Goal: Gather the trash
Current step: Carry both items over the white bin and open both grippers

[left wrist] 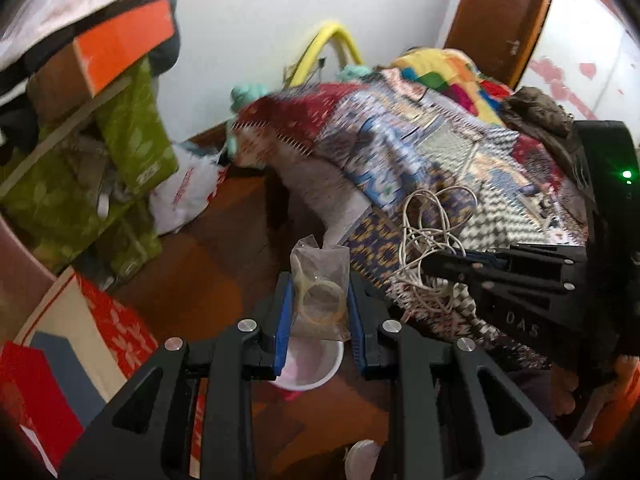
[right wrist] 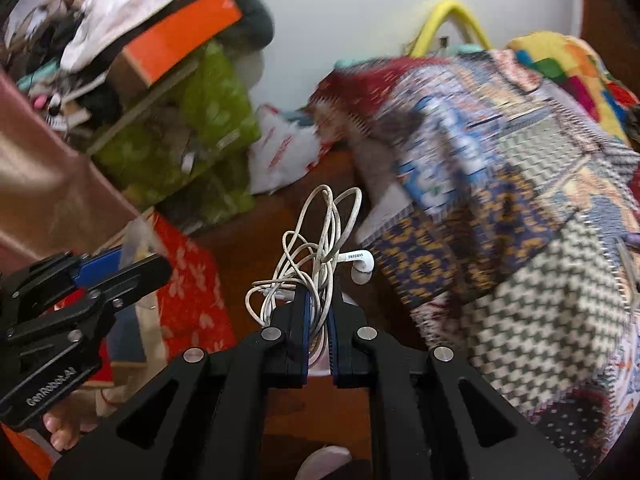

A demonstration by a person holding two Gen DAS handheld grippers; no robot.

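Note:
My left gripper (left wrist: 319, 300) is shut on a clear plastic bag (left wrist: 320, 280) with a ring-shaped roll inside, held above a white-and-pink bowl (left wrist: 308, 364) on the wooden floor. My right gripper (right wrist: 318, 312) is shut on a tangled white earphone cable (right wrist: 316, 256), one earbud sticking out to the right. In the left wrist view the right gripper (left wrist: 430, 262) holds the cable (left wrist: 432, 228) beside the bed's edge. In the right wrist view the left gripper (right wrist: 136, 258) shows at the left with the bag (right wrist: 138, 236).
A bed with a patchwork blanket (left wrist: 440, 140) fills the right. Green boxes (left wrist: 132, 136) and an orange box (left wrist: 120, 44) are stacked at the left. A white plastic bag (left wrist: 184, 192) lies by the wall. A red patterned carton (left wrist: 100, 328) stands near left.

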